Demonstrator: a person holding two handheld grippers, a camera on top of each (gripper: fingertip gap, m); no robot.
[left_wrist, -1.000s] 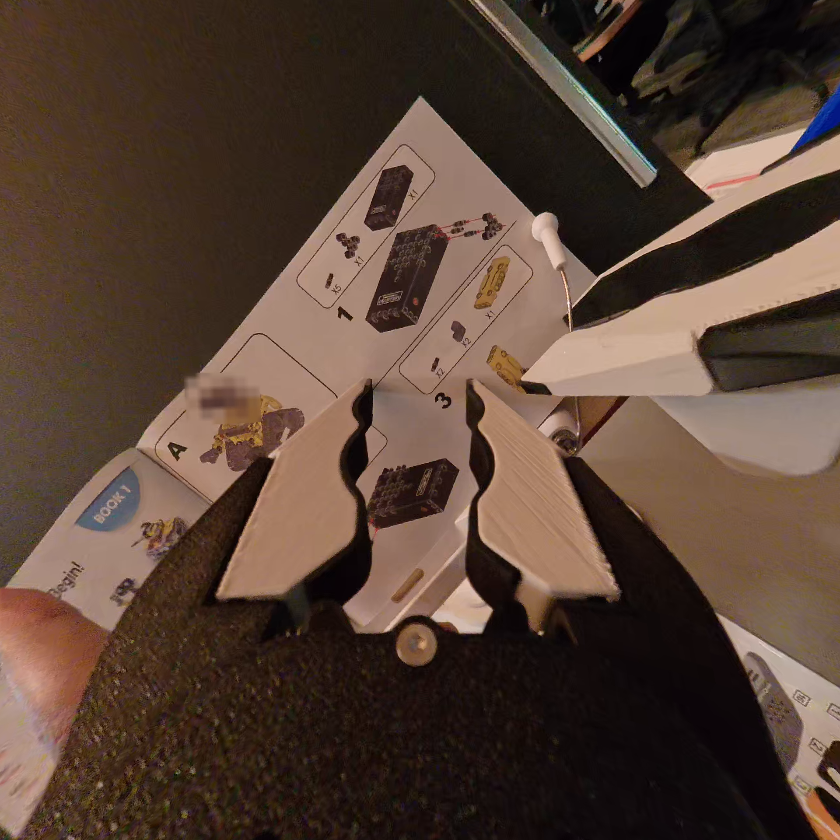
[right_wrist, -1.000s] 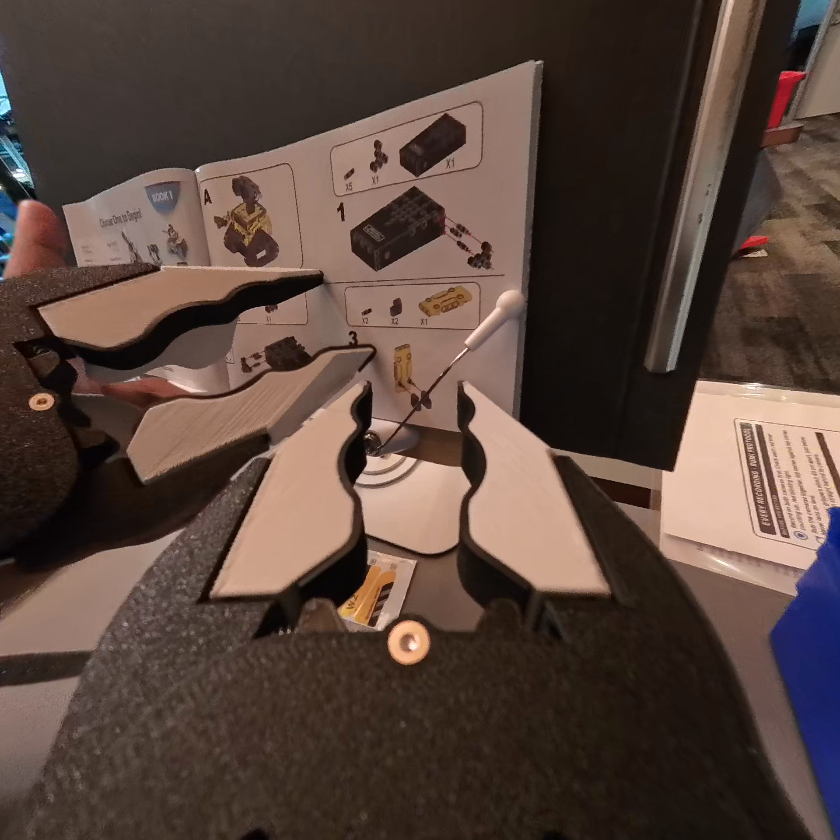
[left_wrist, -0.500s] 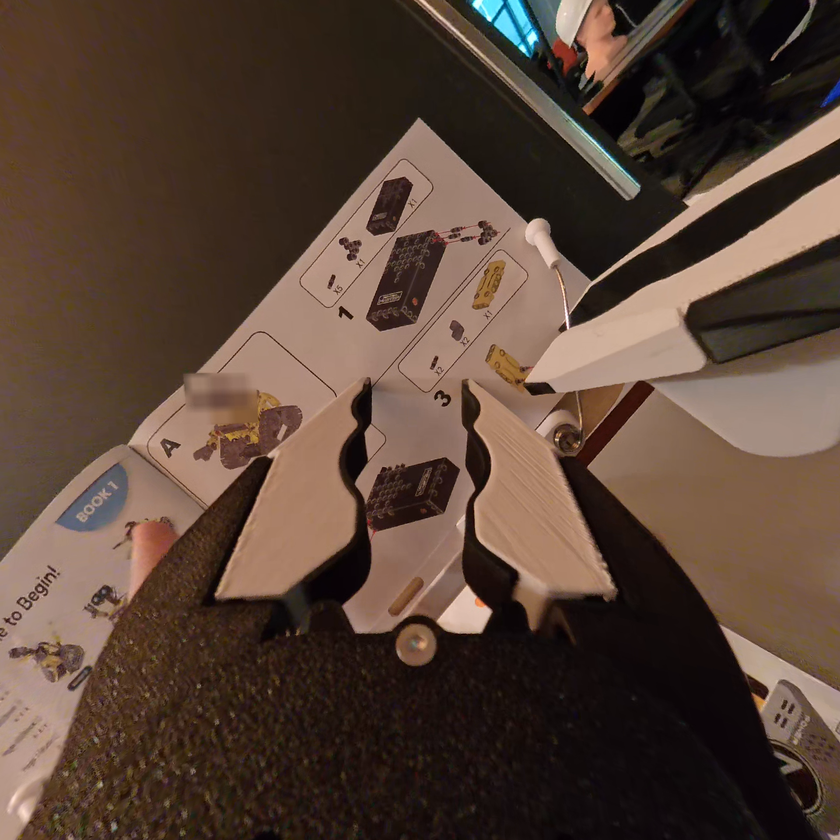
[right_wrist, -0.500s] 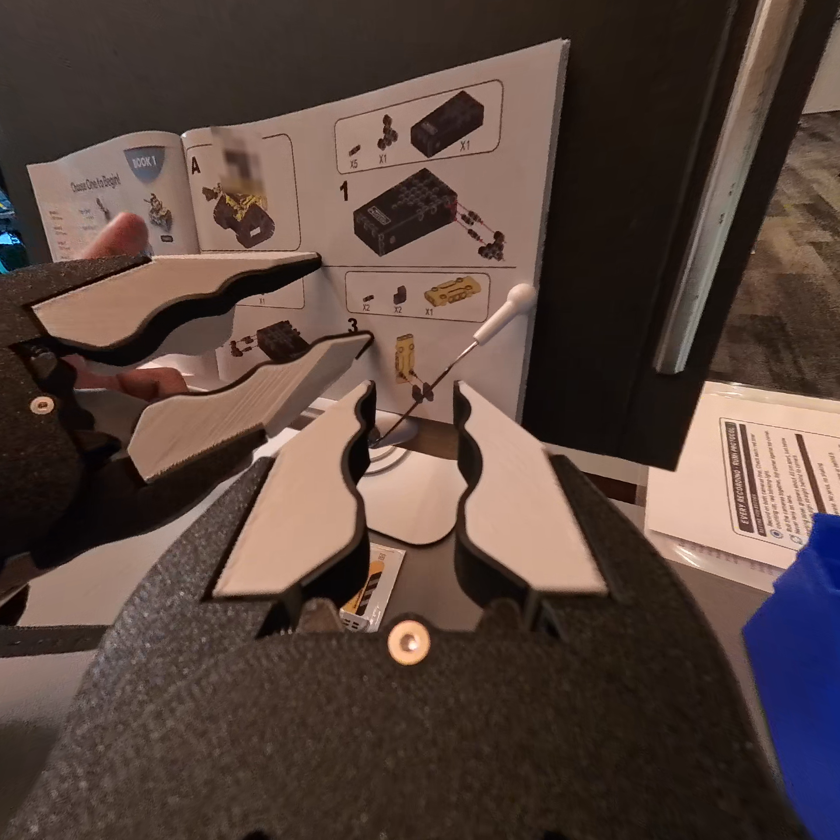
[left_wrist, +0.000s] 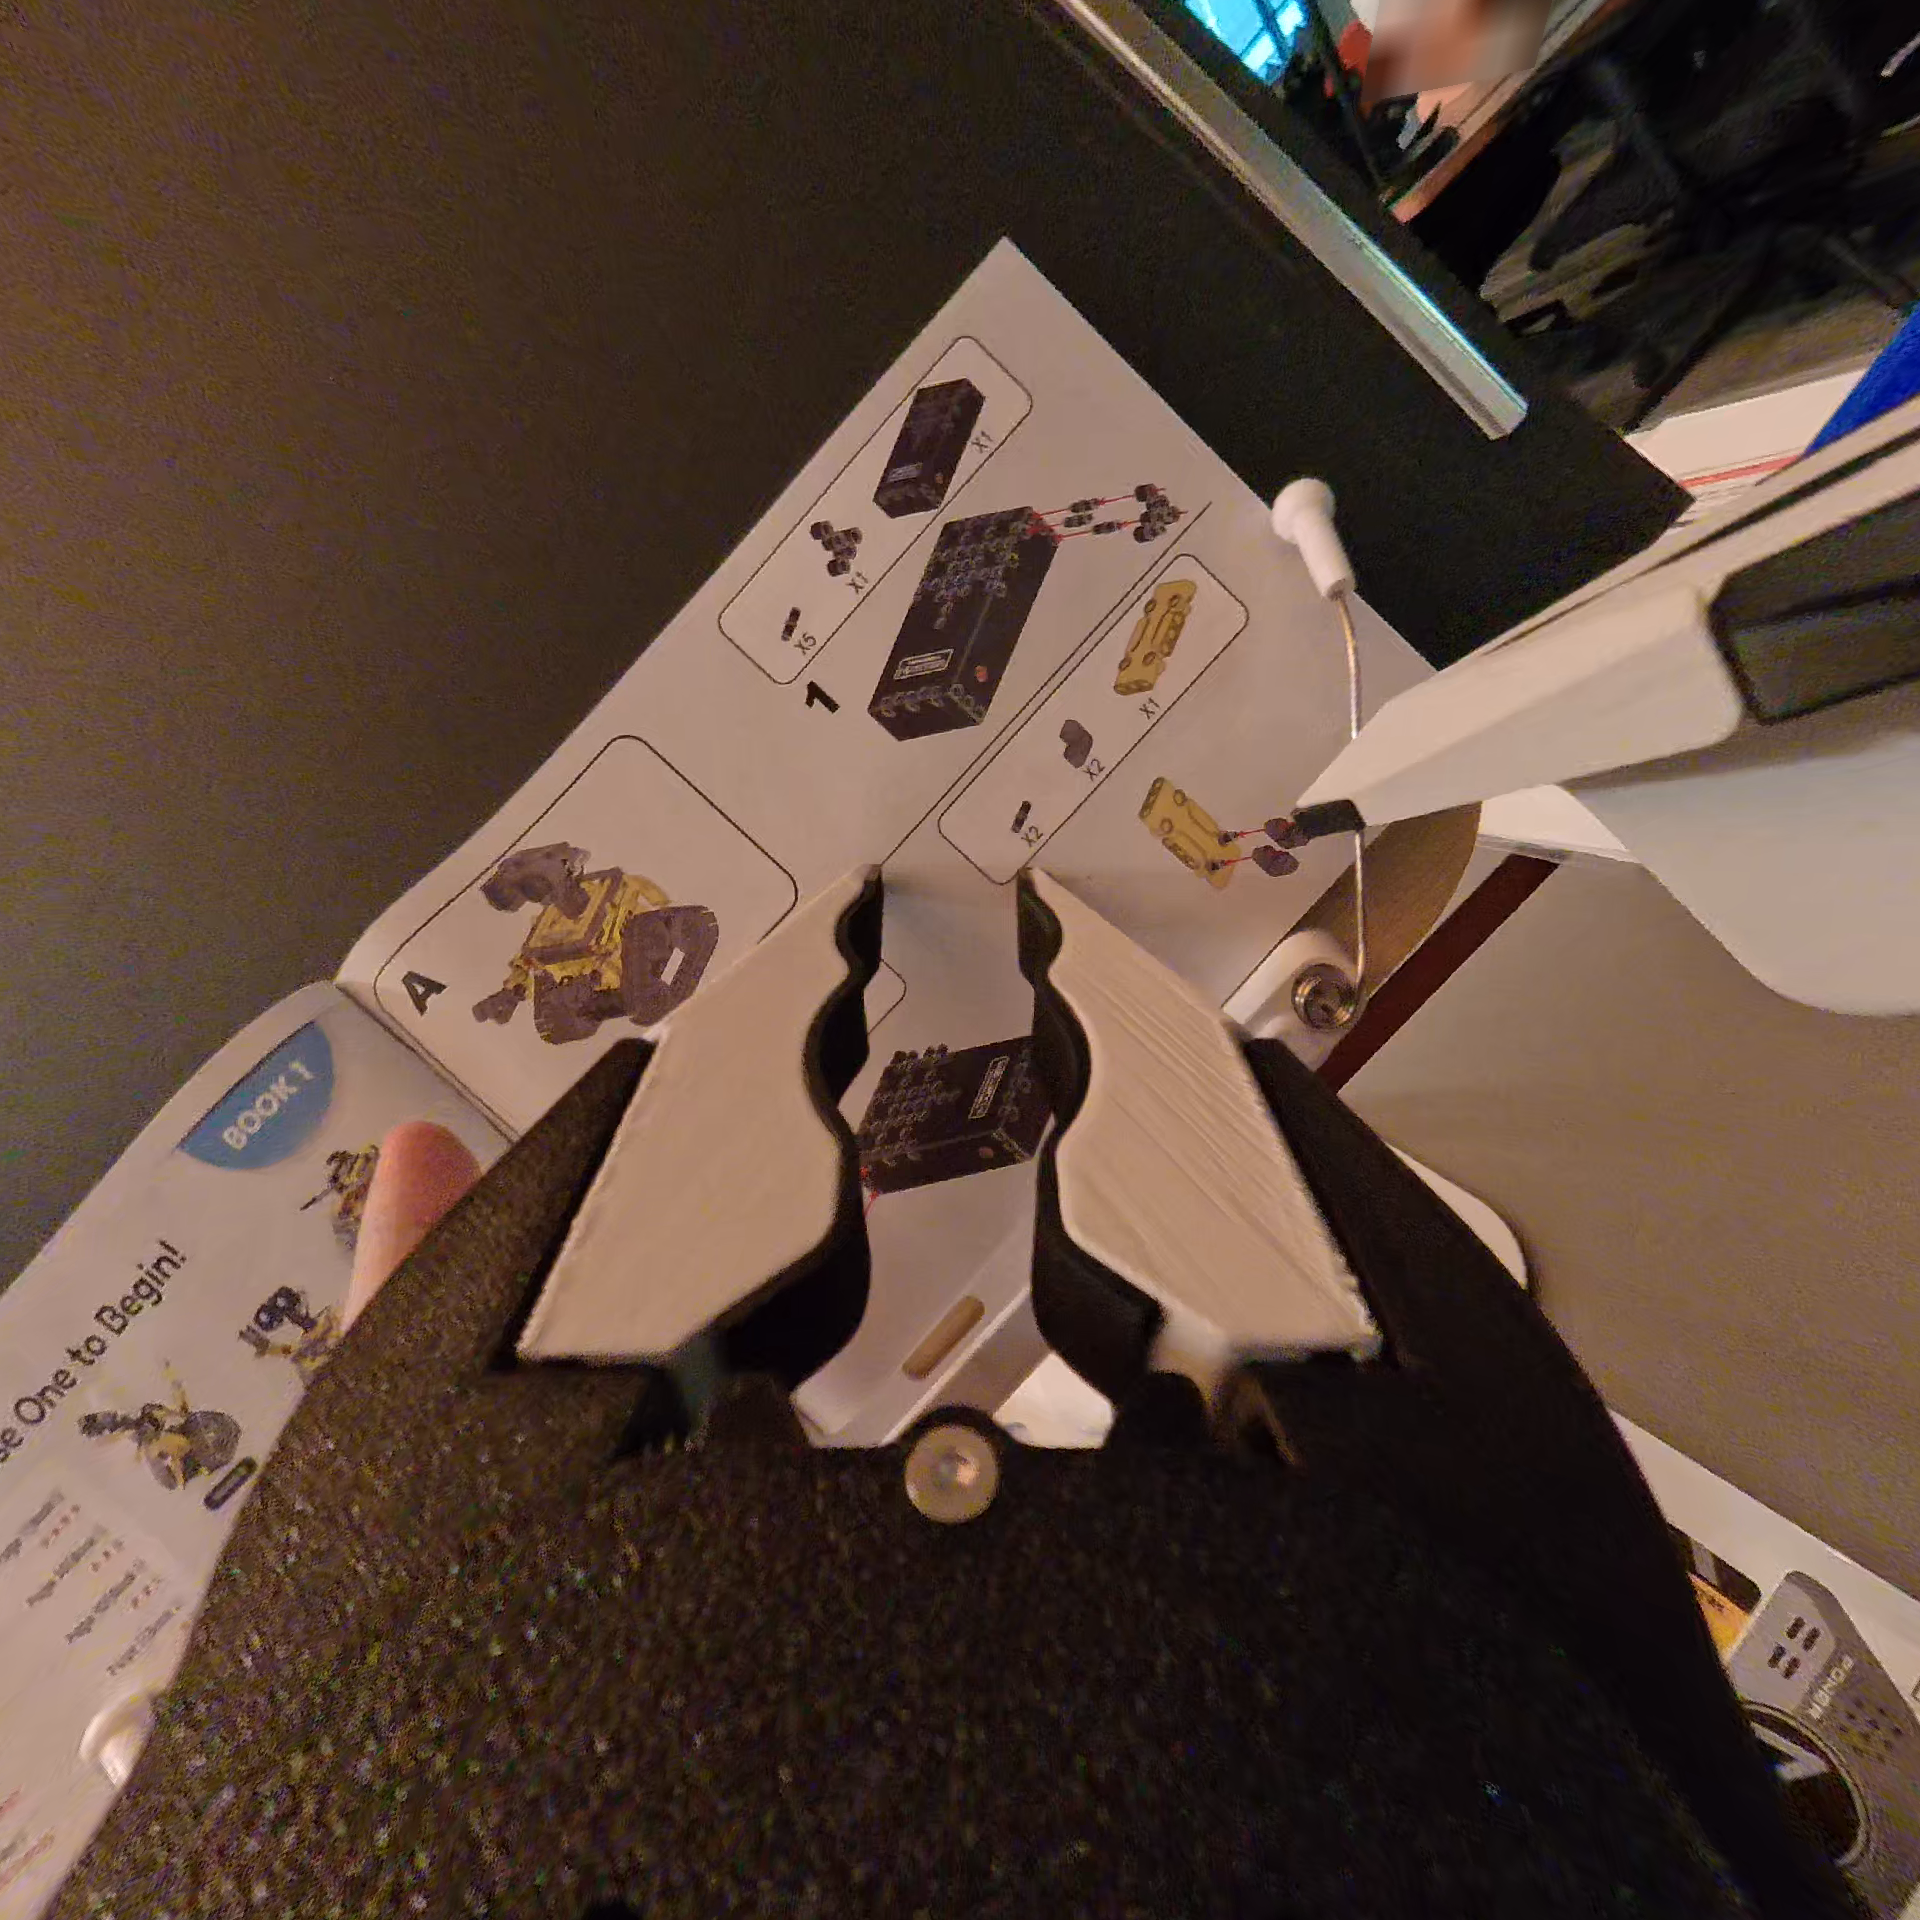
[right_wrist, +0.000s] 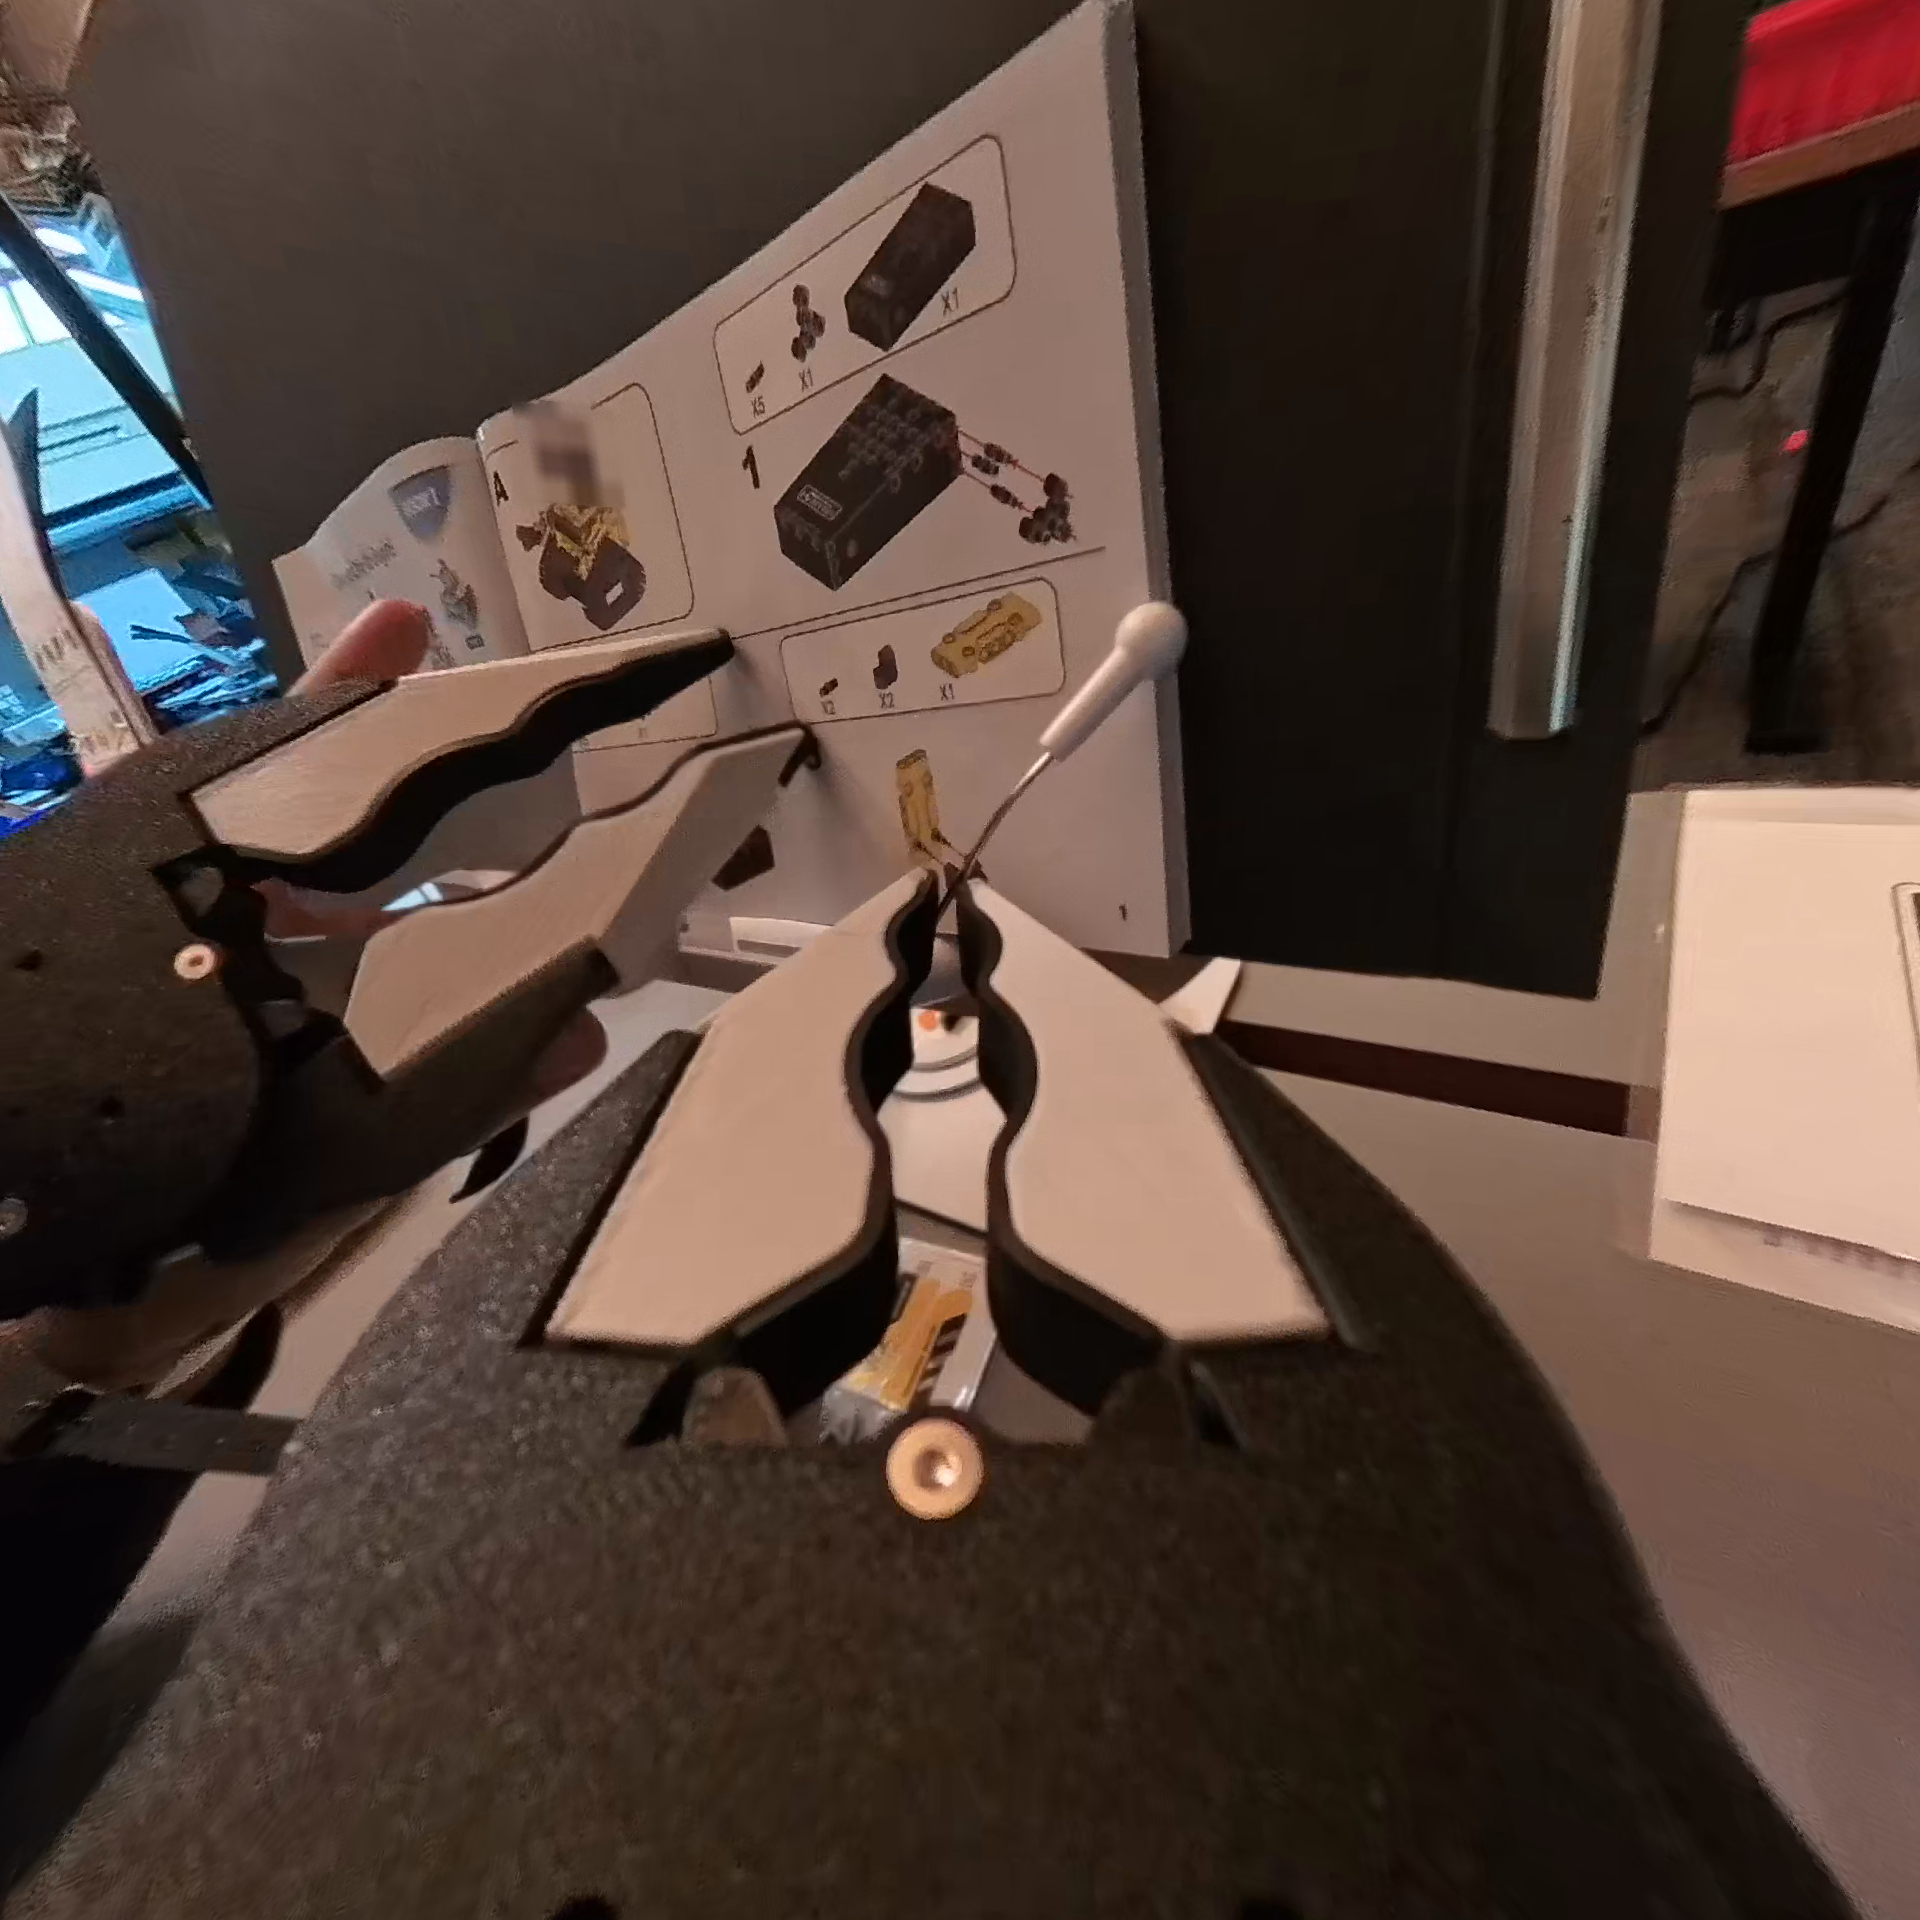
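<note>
An open instruction booklet (left_wrist: 935, 644) stands upright against a dark panel on a white stand (left_wrist: 1278, 966). A thin wire page-holder arm with a white tip (right_wrist: 1127, 665) rises from the stand base (right_wrist: 935, 1070) across the right page. My right gripper (right_wrist: 943, 881) is shut on this wire low down; it also shows in the left wrist view (left_wrist: 1325, 816). My left gripper (left_wrist: 948, 883) is open, with its fingertips (right_wrist: 727, 649) against the lower middle of the booklet (right_wrist: 935, 499), holding nothing. A person's finger (left_wrist: 405, 1195) rests on the left page.
The dark panel (left_wrist: 416, 416) ends in a metal strip (right_wrist: 1558, 364) at the right. A white printed sheet (right_wrist: 1787, 1039) lies on the grey table at the right. A small yellow packet (right_wrist: 914, 1340) lies under my right gripper. A grey device (left_wrist: 1808, 1704) lies near the table's front. The grippers' ends are close to 6 centimetres from one another.
My right gripper moved forward to the wire arm and closed on it. My left gripper's jaws narrowed a little and stayed at the page.
</note>
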